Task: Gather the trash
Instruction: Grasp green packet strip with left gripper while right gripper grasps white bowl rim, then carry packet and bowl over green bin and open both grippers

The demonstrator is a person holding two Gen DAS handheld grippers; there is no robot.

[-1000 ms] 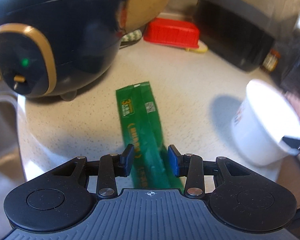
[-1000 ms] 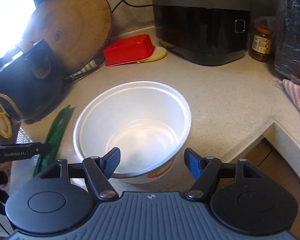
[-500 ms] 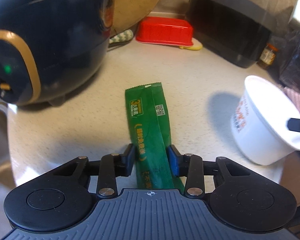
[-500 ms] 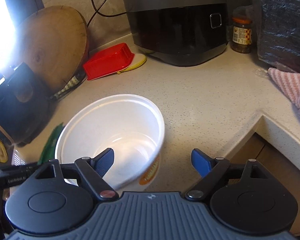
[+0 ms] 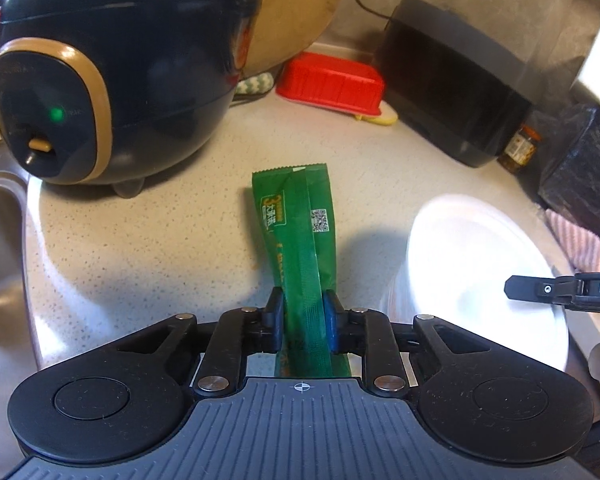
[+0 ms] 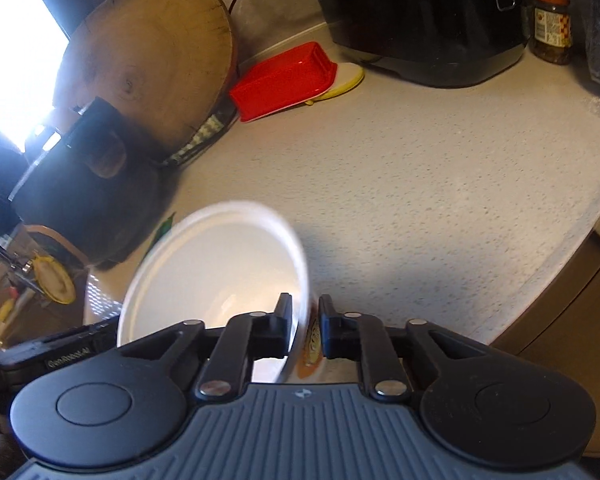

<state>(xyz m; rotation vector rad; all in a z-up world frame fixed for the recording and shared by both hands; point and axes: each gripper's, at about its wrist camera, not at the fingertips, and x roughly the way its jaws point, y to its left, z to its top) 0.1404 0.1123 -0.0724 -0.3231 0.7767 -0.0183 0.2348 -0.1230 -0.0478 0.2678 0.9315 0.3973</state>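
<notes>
Since earlier: left gripper (image 5: 303,322) jaws closing onto green wrapper (image 5: 300,240); right gripper (image 6: 304,326) now clamps white cup (image 6: 220,264) rim near the countertop (image 6: 420,200) front edge. Both light, thin, crushable; wrapper limp, slippery—hold at its near end.

green wrapper (image 5: 300,240) "3", qr code

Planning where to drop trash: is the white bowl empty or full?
Empty: the right wrist view shows the white bowl's bare interior, tilted, its rim pinched by the right gripper.
</notes>
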